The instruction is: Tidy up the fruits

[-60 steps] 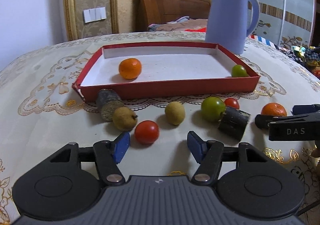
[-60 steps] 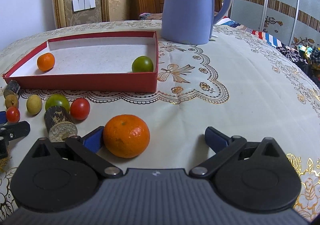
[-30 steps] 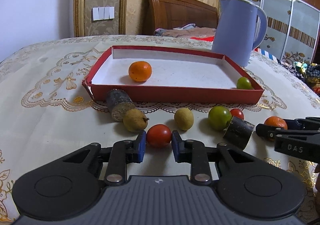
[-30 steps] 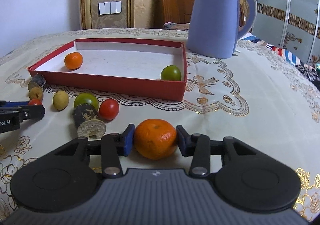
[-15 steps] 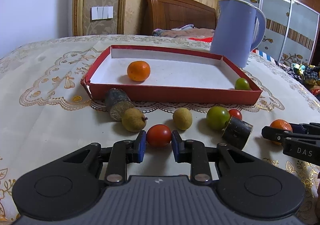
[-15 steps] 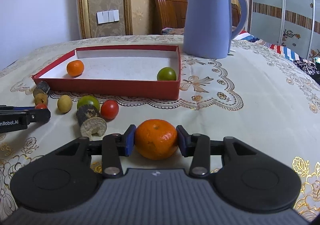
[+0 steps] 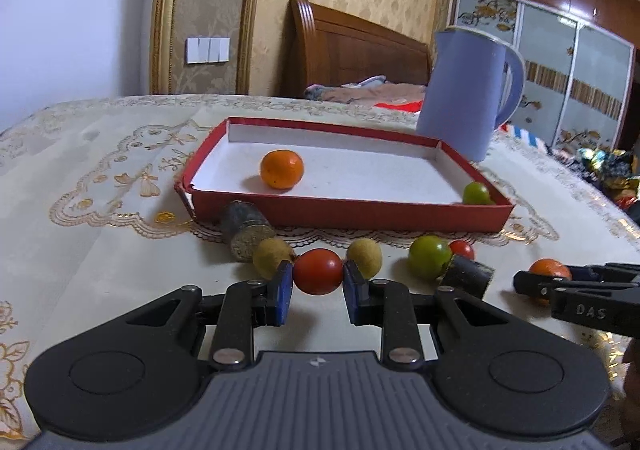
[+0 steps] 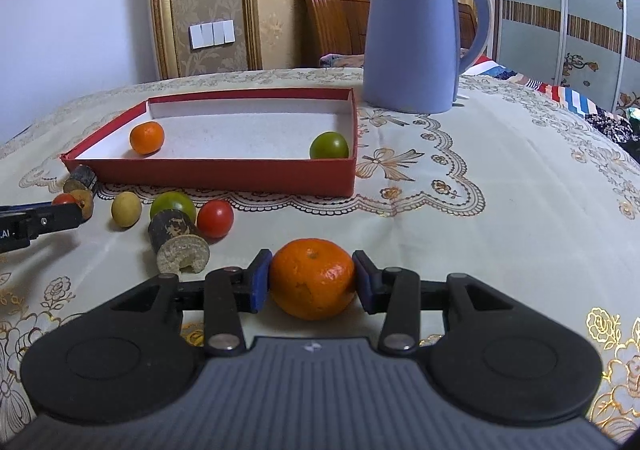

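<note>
The left gripper (image 7: pixel 318 277) is pinched on a red tomato (image 7: pixel 318 271), its blue pads pressed to either side; the right gripper (image 8: pixel 313 278) is pinched in the same way on a tangerine (image 8: pixel 312 277). Both fruits are held just in front of the red tray (image 7: pixel 360 212), apparently a little clear of the tablecloth (image 8: pixel 500 186), though that cannot be told for certain.

The tomato is smooth, glossy and nearly round, so it could be squeezed out of the flat pads if the grip is slackened on the way to the tray, or bruised if it is tightened. The tangerine is dimpled and slightly flattened, and is probably held more securely. The tray's near wall is low cardboard, which could be clipped and shoved if the fruits are carried too low. Fruit set down with any sideways push would likely roll across the flat white floor, where an orange (image 7: pixel 281 169) and a green fruit (image 8: pixel 329 145) already lie.

Just in front of the tray are left two yellowish fruits, a green fruit, another tomato and two dark, rough cylinders. A matte blue kettle (image 8: pixel 416 34) is stood behind the tray.
</note>
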`<state>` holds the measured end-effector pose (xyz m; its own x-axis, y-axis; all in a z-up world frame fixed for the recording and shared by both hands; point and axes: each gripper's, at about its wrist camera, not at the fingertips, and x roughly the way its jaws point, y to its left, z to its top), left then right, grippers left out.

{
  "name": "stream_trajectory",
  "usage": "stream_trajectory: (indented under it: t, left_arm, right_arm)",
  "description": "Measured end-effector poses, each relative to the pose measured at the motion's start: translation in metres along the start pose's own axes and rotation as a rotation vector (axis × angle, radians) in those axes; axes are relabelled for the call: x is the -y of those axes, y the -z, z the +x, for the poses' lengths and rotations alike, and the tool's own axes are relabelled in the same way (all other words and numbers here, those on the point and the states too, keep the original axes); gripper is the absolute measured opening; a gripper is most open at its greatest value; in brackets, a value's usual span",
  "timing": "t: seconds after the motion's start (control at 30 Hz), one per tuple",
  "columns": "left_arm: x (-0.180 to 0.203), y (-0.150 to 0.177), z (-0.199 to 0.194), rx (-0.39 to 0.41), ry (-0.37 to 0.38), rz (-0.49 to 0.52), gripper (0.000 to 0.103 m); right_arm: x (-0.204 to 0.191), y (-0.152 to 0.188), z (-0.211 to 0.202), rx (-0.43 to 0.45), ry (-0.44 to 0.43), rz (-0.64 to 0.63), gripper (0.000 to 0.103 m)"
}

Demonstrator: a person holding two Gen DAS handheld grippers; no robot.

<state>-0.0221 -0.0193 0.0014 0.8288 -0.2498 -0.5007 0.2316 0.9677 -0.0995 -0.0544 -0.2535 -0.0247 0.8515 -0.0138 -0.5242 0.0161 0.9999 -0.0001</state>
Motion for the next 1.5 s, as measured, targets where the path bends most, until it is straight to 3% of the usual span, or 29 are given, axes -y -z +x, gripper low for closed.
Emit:
stream_trajectory:
  t: [0.33,0.67,0.93,1.13,1.4,1.5]
  left_arm:
    - [0.004,-0.006,0.006,-0.028,-0.099,0.036,0.026]
    - [0.012,-0.027,0.013,-0.020,-0.101,0.061,0.026]
    - [0.015,-0.046,0.030,-0.005,-0.108,0.067,0.026]
    - [0.011,-0.066,0.056,0.002,-0.150,0.064,0.026]
    - [0.003,-0.067,0.101,-0.094,-0.195,0.052,0.026]
    - [-0.001,-0.068,0.104,-0.094,-0.192,0.033,0.027]
  right_arm:
    - [0.000,0.000,0.000,0.004,0.005,-0.003,0.041]
    - [-0.001,-0.006,0.002,0.005,-0.004,0.002,0.041]
    - [-0.018,-0.035,0.008,0.064,-0.005,-0.033,0.041]
    - [-0.035,-0.065,0.033,0.080,-0.005,-0.065,0.041]
    - [-0.053,-0.082,0.082,0.031,0.026,-0.122,0.041]
    - [-0.057,-0.083,0.093,-0.001,0.014,-0.124,0.041]
